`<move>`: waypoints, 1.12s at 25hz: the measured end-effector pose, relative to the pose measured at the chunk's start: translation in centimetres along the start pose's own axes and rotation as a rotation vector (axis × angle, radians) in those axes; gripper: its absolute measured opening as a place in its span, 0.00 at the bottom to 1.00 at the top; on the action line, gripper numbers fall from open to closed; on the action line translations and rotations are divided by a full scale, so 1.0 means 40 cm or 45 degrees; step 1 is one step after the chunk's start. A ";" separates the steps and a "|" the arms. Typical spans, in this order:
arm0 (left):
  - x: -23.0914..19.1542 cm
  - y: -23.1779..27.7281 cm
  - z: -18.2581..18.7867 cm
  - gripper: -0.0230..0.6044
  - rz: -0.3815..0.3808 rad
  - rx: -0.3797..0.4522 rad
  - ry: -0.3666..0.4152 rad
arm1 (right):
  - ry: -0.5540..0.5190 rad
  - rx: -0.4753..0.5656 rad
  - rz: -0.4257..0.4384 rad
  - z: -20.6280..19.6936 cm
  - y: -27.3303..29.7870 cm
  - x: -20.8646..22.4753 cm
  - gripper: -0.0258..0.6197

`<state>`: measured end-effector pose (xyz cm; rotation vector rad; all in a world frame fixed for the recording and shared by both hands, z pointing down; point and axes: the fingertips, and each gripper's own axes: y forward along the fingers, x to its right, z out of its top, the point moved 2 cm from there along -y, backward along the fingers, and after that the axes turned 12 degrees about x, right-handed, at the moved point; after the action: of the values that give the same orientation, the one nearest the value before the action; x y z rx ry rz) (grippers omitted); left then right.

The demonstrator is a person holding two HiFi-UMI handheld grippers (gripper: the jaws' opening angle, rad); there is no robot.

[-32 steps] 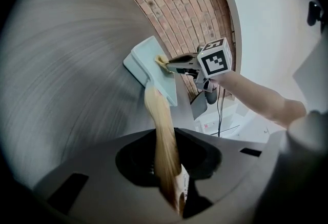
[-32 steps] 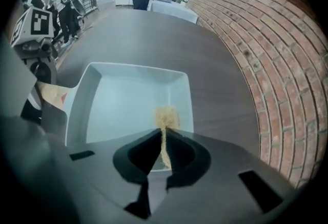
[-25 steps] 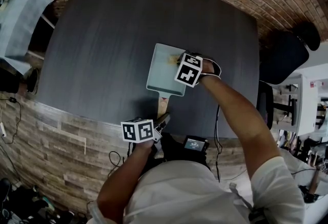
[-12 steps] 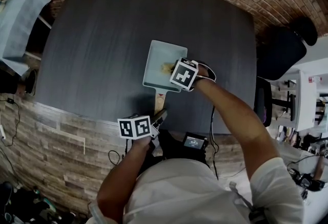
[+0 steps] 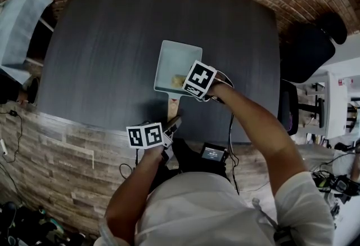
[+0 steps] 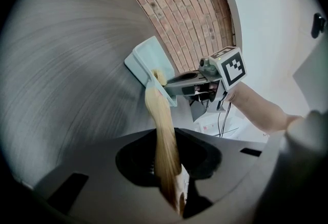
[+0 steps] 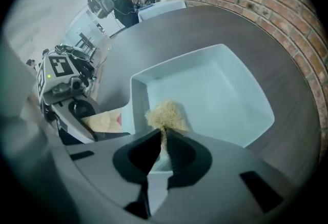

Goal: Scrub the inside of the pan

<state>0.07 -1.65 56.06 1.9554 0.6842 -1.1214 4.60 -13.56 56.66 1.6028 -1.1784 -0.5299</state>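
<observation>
**Thin pinch on the scrubber, pan close to the table's edge**

The square pan (image 5: 173, 59) lies on the dark table (image 5: 107, 36) near its front edge, with its wooden handle (image 6: 163, 125) toward the person. The left gripper (image 6: 171, 182) has its jaws clamped narrowly on that handle. The right gripper (image 7: 163, 138), jaws almost together, pinches a tan scrubber (image 7: 166, 113) by a thin tuft against the pan's handle-side wall. A hard stroke could pull the tuft free or snag the wall. Bare tabletop lies beyond and leftward.
</observation>
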 end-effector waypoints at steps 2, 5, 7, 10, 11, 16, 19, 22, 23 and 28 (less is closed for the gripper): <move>0.001 0.000 0.000 0.18 -0.001 0.002 -0.002 | 0.034 -0.004 0.044 -0.004 0.001 -0.012 0.10; 0.001 0.000 -0.001 0.18 -0.002 0.005 -0.009 | 0.093 -0.006 0.123 -0.009 0.002 -0.031 0.09; 0.002 0.000 -0.002 0.18 -0.003 0.006 -0.012 | 0.122 -0.005 0.169 -0.009 0.001 -0.037 0.09; 0.003 0.000 -0.003 0.18 -0.003 0.005 -0.017 | 0.188 0.005 0.234 -0.007 -0.007 -0.038 0.09; 0.002 0.000 -0.003 0.18 -0.003 0.004 -0.017 | 0.222 0.015 0.254 -0.006 -0.010 -0.038 0.09; 0.002 -0.002 -0.002 0.18 -0.005 0.003 -0.019 | 0.357 0.071 0.342 -0.001 -0.023 -0.047 0.09; 0.002 -0.002 -0.001 0.18 -0.006 0.001 -0.021 | 0.399 0.096 0.359 0.000 -0.027 -0.051 0.09; 0.001 -0.003 -0.002 0.18 -0.003 -0.001 -0.024 | 0.412 0.108 0.365 0.001 -0.026 -0.054 0.09; 0.000 -0.003 -0.002 0.18 -0.002 -0.001 -0.023 | 0.417 0.115 0.368 0.001 -0.027 -0.055 0.09; -0.002 -0.005 -0.002 0.18 0.003 -0.004 -0.024 | 0.451 0.178 0.381 0.007 -0.046 -0.059 0.09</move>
<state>-0.07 -1.48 56.07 1.9406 0.6730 -1.1352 4.18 -11.62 54.40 1.5222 -1.1726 0.0308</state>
